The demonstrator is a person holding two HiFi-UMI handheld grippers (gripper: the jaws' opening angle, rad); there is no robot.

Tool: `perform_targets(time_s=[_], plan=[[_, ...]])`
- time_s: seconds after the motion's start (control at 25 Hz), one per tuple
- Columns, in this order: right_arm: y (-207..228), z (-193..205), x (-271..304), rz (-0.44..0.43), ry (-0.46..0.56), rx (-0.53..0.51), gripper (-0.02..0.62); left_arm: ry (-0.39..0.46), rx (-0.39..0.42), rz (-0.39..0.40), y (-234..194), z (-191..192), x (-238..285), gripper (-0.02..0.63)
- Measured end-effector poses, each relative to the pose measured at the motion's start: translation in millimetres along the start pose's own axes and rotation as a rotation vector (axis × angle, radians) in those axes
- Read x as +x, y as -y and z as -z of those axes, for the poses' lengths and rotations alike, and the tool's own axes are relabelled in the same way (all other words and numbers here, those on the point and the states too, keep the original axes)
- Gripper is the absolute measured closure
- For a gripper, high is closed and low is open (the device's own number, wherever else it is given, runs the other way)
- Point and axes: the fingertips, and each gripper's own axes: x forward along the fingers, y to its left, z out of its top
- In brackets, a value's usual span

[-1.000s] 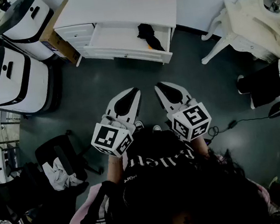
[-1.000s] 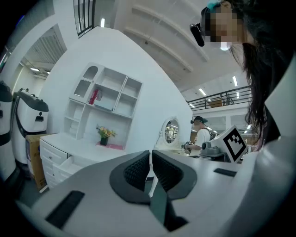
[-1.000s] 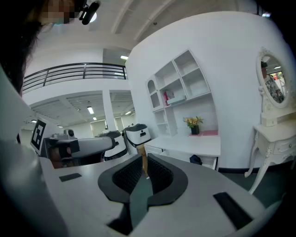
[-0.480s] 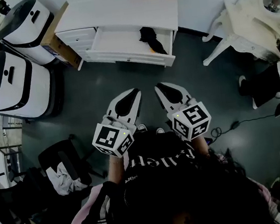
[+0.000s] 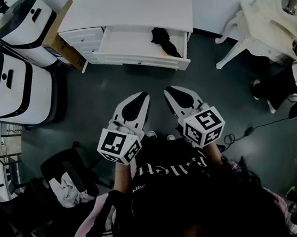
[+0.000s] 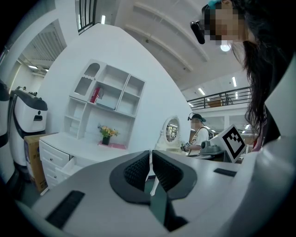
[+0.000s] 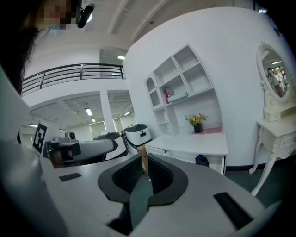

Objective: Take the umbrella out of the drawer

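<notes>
My left claw and right claw sit mid-frame, both closed on nothing, while the black umbrella lies at the right end of the open drawer, upper centre.

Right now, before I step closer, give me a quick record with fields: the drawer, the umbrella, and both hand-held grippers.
drawer: white desk drawer, pulled open
umbrella: black folded umbrella, lying at the drawer's right end in the head view
left hand-held gripper: shut, empty, well short of the drawer
right hand-held gripper: shut, empty, well short of the drawer
task stage: umbrella not yet touched
</notes>
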Motion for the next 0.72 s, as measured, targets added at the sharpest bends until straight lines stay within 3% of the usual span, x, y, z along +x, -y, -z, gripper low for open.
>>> perform_targets(time_s=[0.44, 0.72], plan=[[-15, 11, 42, 0.037, -0.018, 0.029, 0.531, -0.028, -0.004, 0.030, -44, 5, -15, 0.578], [-3, 14, 57, 0.069, -0.048, 0.038, 0.531, -0.040, -0.030, 0.042, -66, 11, -1, 0.578]])
